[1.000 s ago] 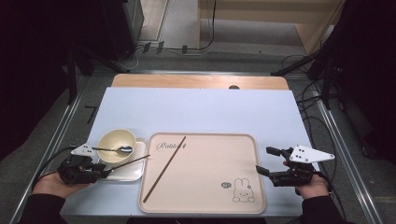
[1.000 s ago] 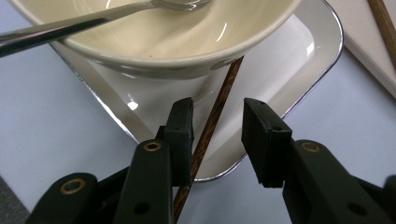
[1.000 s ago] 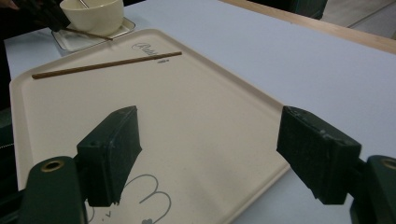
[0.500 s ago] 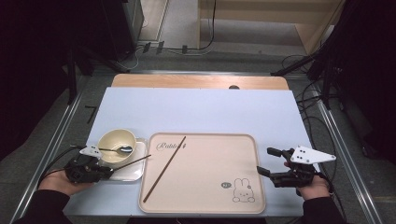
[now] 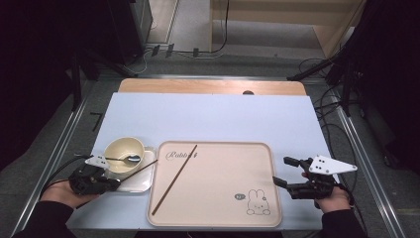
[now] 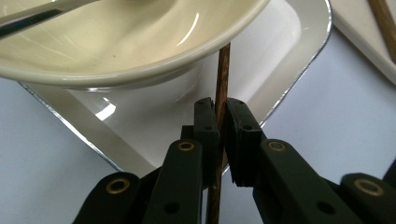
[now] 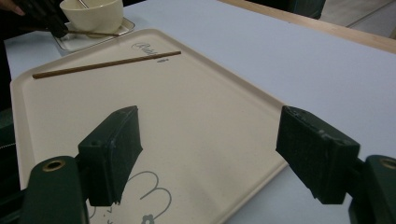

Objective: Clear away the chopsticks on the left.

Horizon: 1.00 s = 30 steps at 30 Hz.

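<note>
Because a thin rod is easiest to secure near one end, the left gripper (image 6: 221,122) has just been closing its jaws on a brown chopstick (image 6: 222,77), and in the left gripper view the pads now press that stick from both sides. This held chopstick lies across the small white dish (image 5: 142,181) at the front left of the table (image 5: 213,116), passing under the rim of the cream bowl (image 5: 121,148) that stands on the dish; its far tip reaches toward the left edge of the beige tray (image 5: 257,168). A spoon (image 5: 130,159) rests in the bowl with its handle toward the left hand, clear of the grip. The second chopstick (image 5: 174,179) lies diagonally on the left half of the tray, touching nothing else. The right gripper (image 5: 286,172) waits just beside the right edge of the tray with its jaws spread wide and nothing between them, which judged from its position keeps it ready to steady the tray or receive an item. Lifting the held stick will probably require a low, level withdrawal so that the bowl is not tipped.
</note>
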Tool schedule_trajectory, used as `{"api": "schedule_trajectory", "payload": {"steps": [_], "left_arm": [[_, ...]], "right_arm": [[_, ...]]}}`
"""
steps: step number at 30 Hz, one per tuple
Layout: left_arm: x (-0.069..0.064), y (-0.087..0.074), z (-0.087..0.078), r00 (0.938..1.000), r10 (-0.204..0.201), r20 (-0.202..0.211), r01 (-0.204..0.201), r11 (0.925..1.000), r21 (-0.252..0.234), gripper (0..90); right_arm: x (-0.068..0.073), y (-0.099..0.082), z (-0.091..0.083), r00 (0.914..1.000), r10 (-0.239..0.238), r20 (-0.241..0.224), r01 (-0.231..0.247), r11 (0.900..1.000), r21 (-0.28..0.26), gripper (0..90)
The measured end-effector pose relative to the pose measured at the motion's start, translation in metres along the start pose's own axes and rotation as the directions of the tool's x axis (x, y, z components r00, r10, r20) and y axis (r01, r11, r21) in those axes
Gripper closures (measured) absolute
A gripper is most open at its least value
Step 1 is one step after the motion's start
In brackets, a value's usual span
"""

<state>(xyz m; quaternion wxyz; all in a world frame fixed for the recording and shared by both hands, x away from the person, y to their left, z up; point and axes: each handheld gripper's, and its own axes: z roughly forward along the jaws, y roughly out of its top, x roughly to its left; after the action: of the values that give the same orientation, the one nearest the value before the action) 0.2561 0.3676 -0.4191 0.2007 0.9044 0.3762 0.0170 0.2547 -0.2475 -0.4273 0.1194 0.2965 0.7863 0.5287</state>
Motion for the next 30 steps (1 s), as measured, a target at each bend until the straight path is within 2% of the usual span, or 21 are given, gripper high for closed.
{"api": "schedule_trajectory", "payload": {"steps": [12, 19, 24, 30], "left_arm": [[-0.005, 0.002, -0.009, 0.998, -0.047, 0.043, 0.047, 0.9989, -0.009, 86.1], [-0.013, 0.008, -0.017, 0.9925, -0.088, 0.085, 0.09, 0.9959, -0.014, 86.2], [-0.02, 0.014, -0.02, 0.9903, -0.093, 0.103, 0.095, 0.9954, -0.012, 86.1], [-0.027, 0.024, -0.023, 0.9888, -0.105, 0.105, 0.107, 0.9941, -0.013, 86.1]], "right_arm": [[0.0, 0.0, 0.0, 1.0, -0.002, -0.003, 0.002, 1.0, -0.003, 22.4], [0.0, 0.0, 0.0, 1.0, 0.0, -0.003, 0.0, 1.0, -0.004, 22.4], [0.0, 0.0, 0.0, 1.0, 0.0, -0.005, 0.0, 1.0, -0.004, 22.4], [0.0, 0.0, 0.0, 1.0, 0.0, -0.005, 0.0, 1.0, -0.005, 22.4]]}}
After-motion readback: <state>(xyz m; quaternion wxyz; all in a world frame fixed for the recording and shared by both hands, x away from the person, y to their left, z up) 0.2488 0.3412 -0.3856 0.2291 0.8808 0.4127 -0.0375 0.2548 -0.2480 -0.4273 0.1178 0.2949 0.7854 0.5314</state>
